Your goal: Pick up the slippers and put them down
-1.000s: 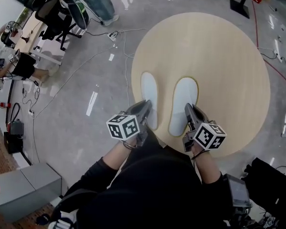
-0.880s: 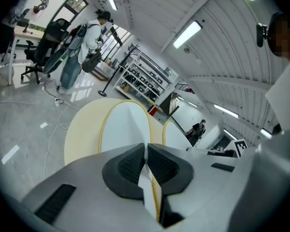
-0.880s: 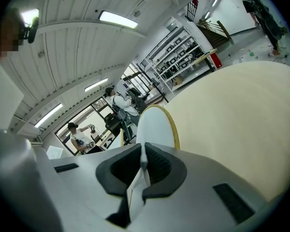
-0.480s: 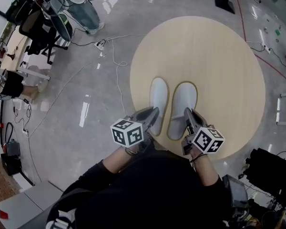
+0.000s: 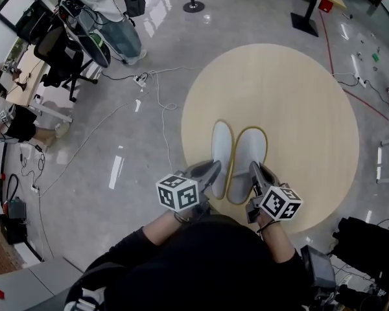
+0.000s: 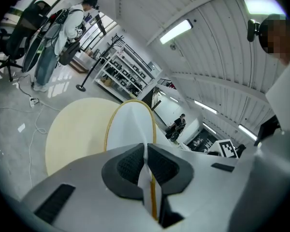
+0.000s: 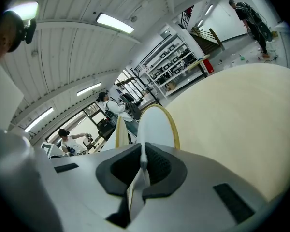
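Observation:
Two white slippers with yellow-edged soles are held side by side over the round beige table (image 5: 298,96), toes pointing away from me. My left gripper (image 5: 211,172) is shut on the heel edge of the left slipper (image 5: 222,149). In the left gripper view that slipper (image 6: 130,129) rises straight ahead of the closed gripper (image 6: 146,166). My right gripper (image 5: 256,172) is shut on the heel of the right slipper (image 5: 248,157). The right gripper view shows this slipper (image 7: 157,127) beyond the closed gripper (image 7: 143,166), with the other slipper (image 7: 121,132) just left of it.
Cables (image 5: 155,89) and a power strip (image 5: 141,80) lie on the grey floor left of the table. An office chair (image 5: 68,50) and a standing person (image 5: 110,11) are at the upper left. A black bag (image 5: 369,238) sits at the lower right.
The two slippers have come together: the left one moved right until it is almost against the right one. Both grippers stay shut on the heels.

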